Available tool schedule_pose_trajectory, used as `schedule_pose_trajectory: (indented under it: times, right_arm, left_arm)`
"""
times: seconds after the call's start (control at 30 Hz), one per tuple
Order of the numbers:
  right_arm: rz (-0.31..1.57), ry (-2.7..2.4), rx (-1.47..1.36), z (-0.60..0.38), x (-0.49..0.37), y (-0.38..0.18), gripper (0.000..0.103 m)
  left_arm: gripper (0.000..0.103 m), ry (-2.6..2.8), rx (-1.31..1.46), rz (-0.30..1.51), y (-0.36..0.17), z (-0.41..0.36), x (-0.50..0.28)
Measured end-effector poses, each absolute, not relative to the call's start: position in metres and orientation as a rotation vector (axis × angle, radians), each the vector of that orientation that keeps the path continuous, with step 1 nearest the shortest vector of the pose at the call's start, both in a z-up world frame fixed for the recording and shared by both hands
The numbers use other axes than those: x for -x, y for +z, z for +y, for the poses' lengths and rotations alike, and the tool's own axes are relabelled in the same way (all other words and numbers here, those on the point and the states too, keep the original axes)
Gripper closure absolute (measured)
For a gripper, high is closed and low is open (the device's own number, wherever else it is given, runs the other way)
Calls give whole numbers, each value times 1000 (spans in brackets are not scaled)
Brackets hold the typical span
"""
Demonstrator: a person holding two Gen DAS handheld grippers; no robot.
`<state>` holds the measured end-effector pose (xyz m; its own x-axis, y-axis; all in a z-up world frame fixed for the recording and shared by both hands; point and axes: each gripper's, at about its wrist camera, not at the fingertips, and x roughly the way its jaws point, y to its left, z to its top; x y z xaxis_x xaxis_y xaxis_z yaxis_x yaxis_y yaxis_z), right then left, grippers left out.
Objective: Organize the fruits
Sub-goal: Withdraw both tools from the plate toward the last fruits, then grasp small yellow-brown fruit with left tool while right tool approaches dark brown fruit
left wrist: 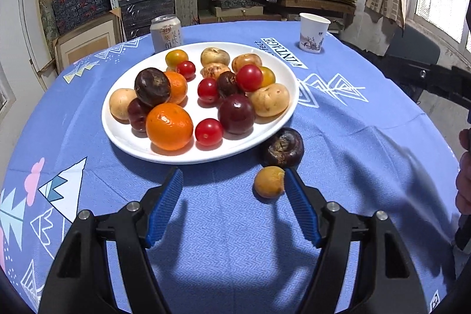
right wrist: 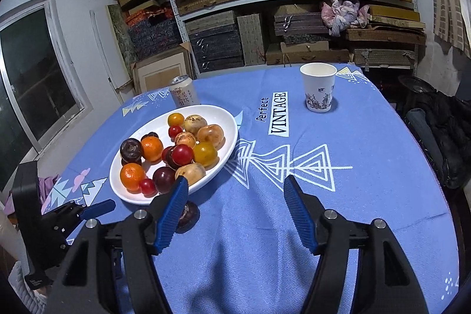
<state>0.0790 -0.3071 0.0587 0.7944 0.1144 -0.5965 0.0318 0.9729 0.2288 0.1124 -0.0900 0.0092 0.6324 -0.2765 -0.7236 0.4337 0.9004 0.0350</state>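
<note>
Blue tablecloth (left wrist: 235,225), shelves of boxes behind. Left wrist view: white plate (left wrist: 123,134) piled with fruit at centre; dark fruit (left wrist: 283,148) and small yellow fruit (left wrist: 268,182) loose on the cloth at lower right. Left gripper (left wrist: 232,181) open, right finger just beside the yellow fruit.

Right wrist view: plate (right wrist: 117,187) centre-left, paper cup (right wrist: 318,87) upper right. Right gripper (right wrist: 235,187) open, empty; dark fruit (right wrist: 190,214) behind its left finger.

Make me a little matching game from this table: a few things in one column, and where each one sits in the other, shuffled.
Things
1. drink can
2. paper cup
3. big orange
4. dark water chestnut

Places
A. on the cloth, just off the white plate's near rim
B. standing alone at the far right of the table
C. on the plate, at its near edge
D. standing right behind the plate

Pairs: 1-D, 2-B, 3-C, 4-A
</note>
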Motion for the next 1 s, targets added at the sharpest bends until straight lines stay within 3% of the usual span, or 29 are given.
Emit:
schedule_pose_trajectory:
  times: [0.8, 1.0]
  right_arm:
    - [691, 45, -227, -301, -82, 51, 31]
    - [706, 52, -228, -297, -82, 47, 31]
  left_arm:
    - [33, -358, -369, 826, -13, -123, -118]
    - [52, -374, -388, 846, -17, -127, -118]
